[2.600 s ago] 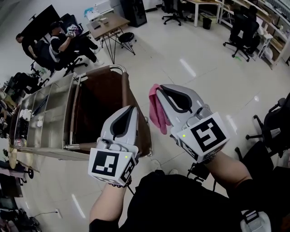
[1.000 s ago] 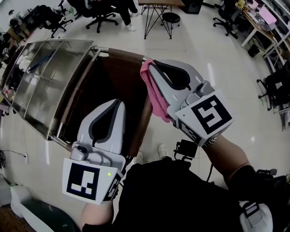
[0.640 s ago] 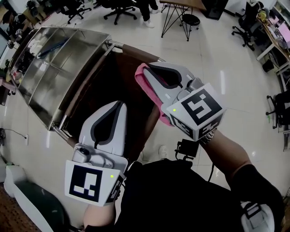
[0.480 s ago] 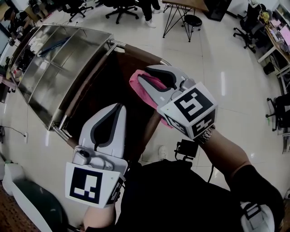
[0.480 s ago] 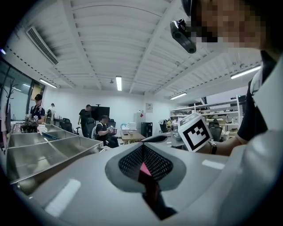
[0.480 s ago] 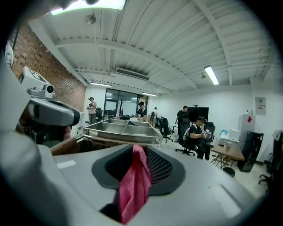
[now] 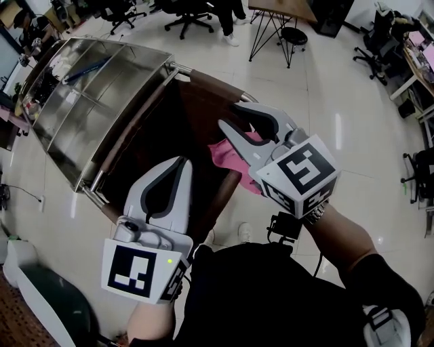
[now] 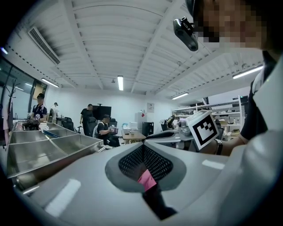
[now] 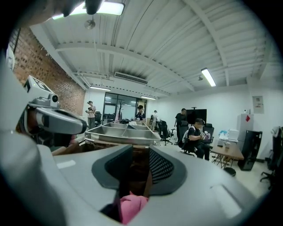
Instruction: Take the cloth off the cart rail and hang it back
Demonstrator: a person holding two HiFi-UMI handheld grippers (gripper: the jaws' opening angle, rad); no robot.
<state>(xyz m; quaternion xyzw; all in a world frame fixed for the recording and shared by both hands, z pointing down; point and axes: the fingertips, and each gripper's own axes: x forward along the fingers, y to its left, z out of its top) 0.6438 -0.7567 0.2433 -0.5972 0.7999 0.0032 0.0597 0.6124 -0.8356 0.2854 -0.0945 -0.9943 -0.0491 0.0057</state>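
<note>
Pink cloth (image 7: pixel 227 154) is hanging on the cart rail (image 7: pixel 222 195), two o'clock from the closed-up left gripper (image 7: pixel 182 162), while the right gripper (image 7: pixel 230 115), jaws just opening astride it, is letting go.

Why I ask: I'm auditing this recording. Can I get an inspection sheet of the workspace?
surface: steel cart with a brown bag at its near end, standing on a tiled floor.
job's things: pink cloth lies across the bag's brown rail.
clutter: a blue item on the cart.
grippers: left gripper is shut and empty. The right gripper is over the cloth; its jaws have just been opening, with the cloth loose between them.
cables: a dark cord by a black box on the floor.
surroundings: office chairs, a table, people behind.
</note>
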